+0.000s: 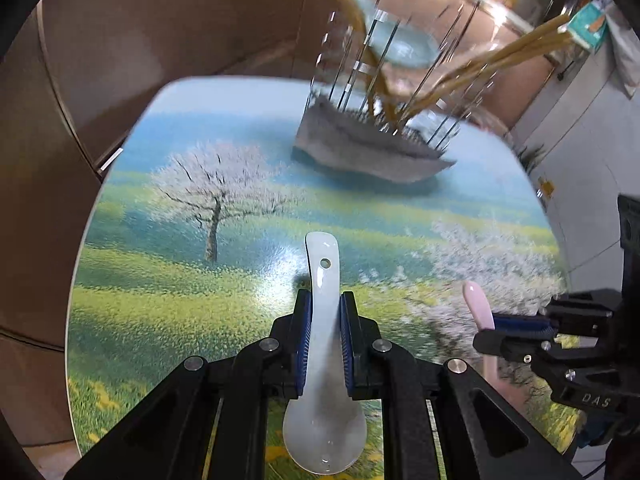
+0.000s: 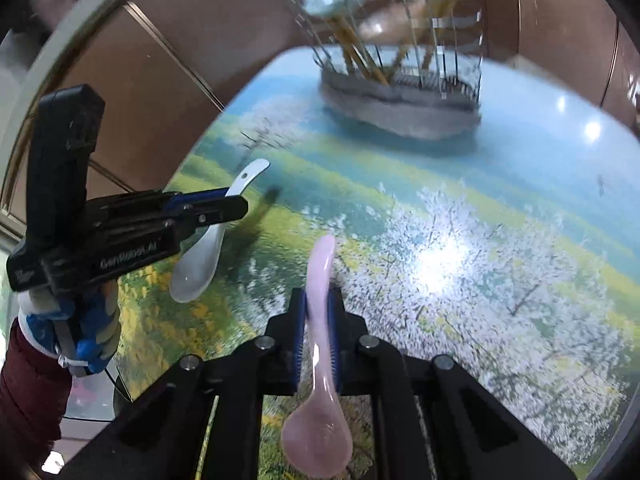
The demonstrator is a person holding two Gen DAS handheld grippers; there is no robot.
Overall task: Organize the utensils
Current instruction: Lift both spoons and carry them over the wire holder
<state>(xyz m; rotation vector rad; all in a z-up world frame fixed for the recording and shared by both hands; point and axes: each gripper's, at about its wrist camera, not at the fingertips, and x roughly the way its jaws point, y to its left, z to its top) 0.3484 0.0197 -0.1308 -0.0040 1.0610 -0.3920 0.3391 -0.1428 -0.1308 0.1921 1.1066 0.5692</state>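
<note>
A white ceramic soup spoon (image 1: 324,360) is clamped by its handle between the blue pads of the left gripper (image 1: 325,312), with the handle end, pierced by a small hole, pointing forward and the bowl hanging back toward the camera. A pink soup spoon (image 2: 318,360) is gripped in the same manner by the right gripper (image 2: 318,312), whose pads are pressed against both sides of the handle; the bowl lies nearest the lens. Both spoons are held above the table (image 1: 168,280), which is printed with a meadow and blossoming trees.

At the far side of the table a wire utensil holder on a grey base (image 1: 360,148) is seen, blurred; yellow chopsticks (image 1: 492,64) and a pale blue spoon (image 1: 396,40) are standing in it. Neither held spoon is near the holder.

In the right wrist view the left gripper is seen to the left, held by a hand in a blue and white glove (image 2: 76,336) with a dark red sleeve (image 2: 28,384). In the left wrist view the right gripper (image 1: 486,322) is seen at the right edge with the pink handle tip rising from it.
</note>
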